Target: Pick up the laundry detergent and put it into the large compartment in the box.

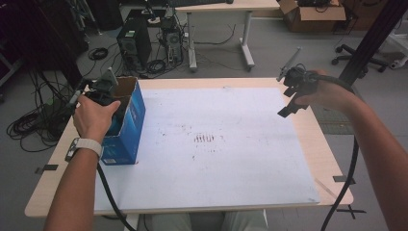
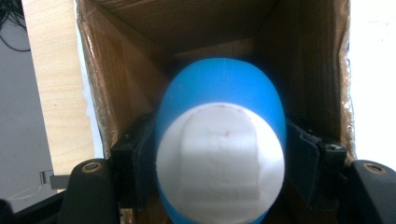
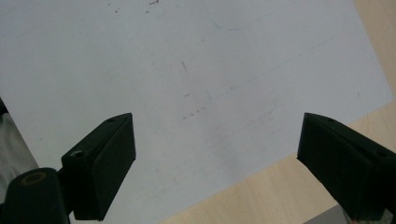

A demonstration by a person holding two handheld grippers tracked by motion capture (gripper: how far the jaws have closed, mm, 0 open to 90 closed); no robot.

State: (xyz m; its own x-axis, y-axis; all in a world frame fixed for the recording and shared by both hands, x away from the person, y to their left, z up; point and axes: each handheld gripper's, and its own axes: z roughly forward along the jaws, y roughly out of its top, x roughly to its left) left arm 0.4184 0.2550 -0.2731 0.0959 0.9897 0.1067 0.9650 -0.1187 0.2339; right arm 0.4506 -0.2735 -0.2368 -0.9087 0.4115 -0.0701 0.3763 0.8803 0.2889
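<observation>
Left gripper (image 2: pixel 219 163) sits inside the open top of the blue box (image 1: pixel 129 126), at the left edge of the table (image 1: pixel 327 159), left-centre of the high view. Left hand (image 1: pixel 95 117) covers most of it from above.

In the left gripper view, a blue egg-shaped object with a white end (image 2: pixel 220 154) sits between the jaws, centre to lower-centre of frame, brown cardboard walls on all sides. Jaws are narrow and flank it closely on both sides; can't tell whether the pads press on it or just stand beside it. The object is blurred from being so close to the camera.

Right gripper (image 1: pixel 287 103) is in the upper right of the high view, held above the far right part of the white sheet (image 1: pixel 216 183), right hand (image 1: pixel 327 91) wrapped around it. In the right gripper view, jaws are wide apart with nothing between them, sheet below and bare wood of the table in the lower right corner.
</observation>
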